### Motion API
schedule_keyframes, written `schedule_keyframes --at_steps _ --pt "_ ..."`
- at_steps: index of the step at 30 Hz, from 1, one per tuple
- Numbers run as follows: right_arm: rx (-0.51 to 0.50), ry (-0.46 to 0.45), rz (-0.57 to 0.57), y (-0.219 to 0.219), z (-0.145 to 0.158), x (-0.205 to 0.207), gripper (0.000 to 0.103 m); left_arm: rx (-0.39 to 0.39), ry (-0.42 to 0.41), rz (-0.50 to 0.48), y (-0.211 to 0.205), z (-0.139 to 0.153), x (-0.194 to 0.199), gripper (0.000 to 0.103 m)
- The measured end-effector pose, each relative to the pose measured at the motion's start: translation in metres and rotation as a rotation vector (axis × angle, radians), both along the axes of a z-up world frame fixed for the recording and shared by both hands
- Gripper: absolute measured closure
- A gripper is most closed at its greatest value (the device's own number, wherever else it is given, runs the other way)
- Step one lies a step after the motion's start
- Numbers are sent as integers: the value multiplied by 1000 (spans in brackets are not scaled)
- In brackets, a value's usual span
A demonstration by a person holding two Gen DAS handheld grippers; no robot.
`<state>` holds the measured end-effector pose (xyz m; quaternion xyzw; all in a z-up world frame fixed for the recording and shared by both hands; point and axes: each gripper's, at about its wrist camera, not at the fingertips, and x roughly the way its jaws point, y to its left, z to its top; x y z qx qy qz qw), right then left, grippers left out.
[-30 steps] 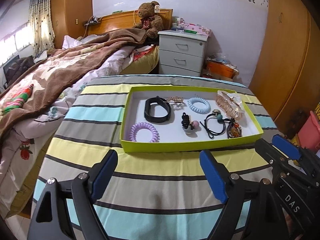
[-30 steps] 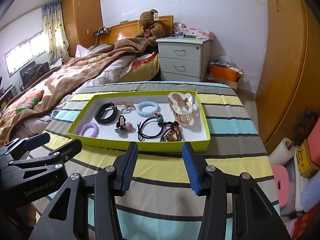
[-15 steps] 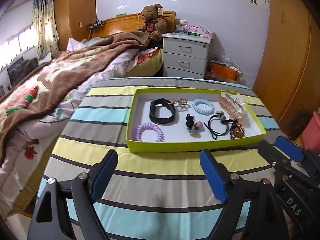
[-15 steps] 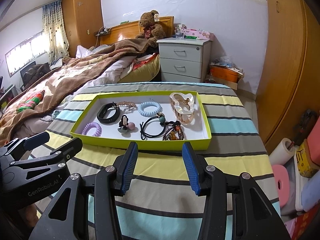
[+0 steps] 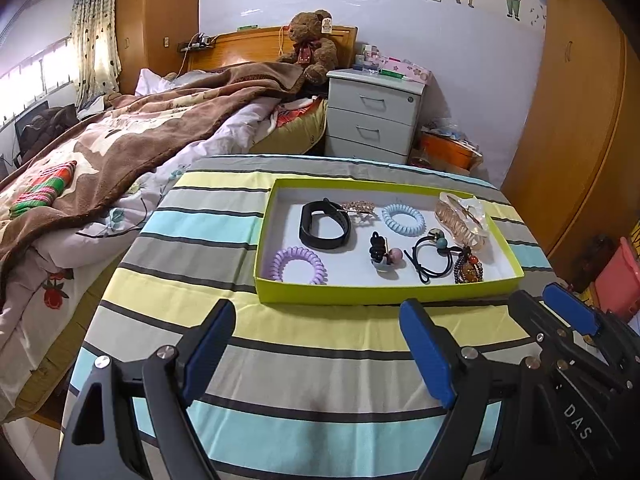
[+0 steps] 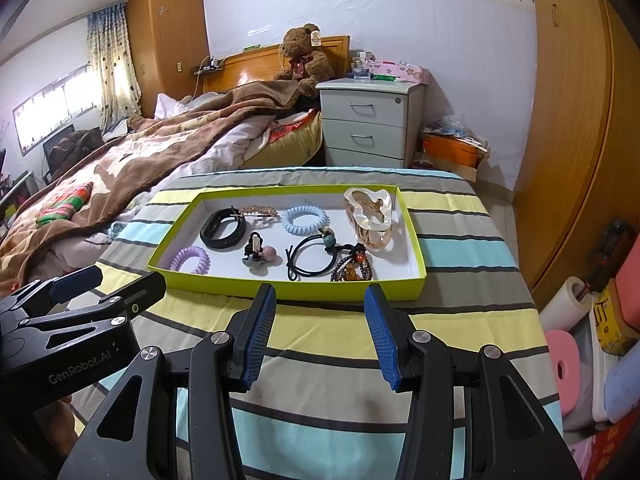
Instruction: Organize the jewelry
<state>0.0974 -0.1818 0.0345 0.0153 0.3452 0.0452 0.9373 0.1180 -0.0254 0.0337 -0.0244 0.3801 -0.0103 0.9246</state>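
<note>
A lime-green tray is sitting on the striped tablecloth in the middle of the left wrist view, above and beyond the left gripper, whose blue-padded fingers are standing wide apart at the bottom of the frame with nothing between them. Inside the tray, a black wristband is lying at the upper left, a purple spiral hair tie below it, a gold hair clip just right of the wristband, and a blue spiral hair tie further right. A black hair clip with a pink bead is resting near the centre, a black elastic with a teal bead to its right, a beaded charm at the lower right, and a clear amber claw clip at the upper right. In the right wrist view the right gripper is hovering at the bottom centre, its fingers parted and empty, their tips just short of the tray's near wall, roughly below the elastic and the charm. The left gripper is showing at the lower left of that frame, apart from the tray. A teddy bear is sitting on the bed's headboard at the top.
</note>
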Motion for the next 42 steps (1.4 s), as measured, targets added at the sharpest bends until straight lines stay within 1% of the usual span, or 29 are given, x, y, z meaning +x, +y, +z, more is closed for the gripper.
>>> schedule_keyframes --at_steps 42 --pt "3 -5 0 0 2 -1 56 14 -2 16 4 2 -3 18"
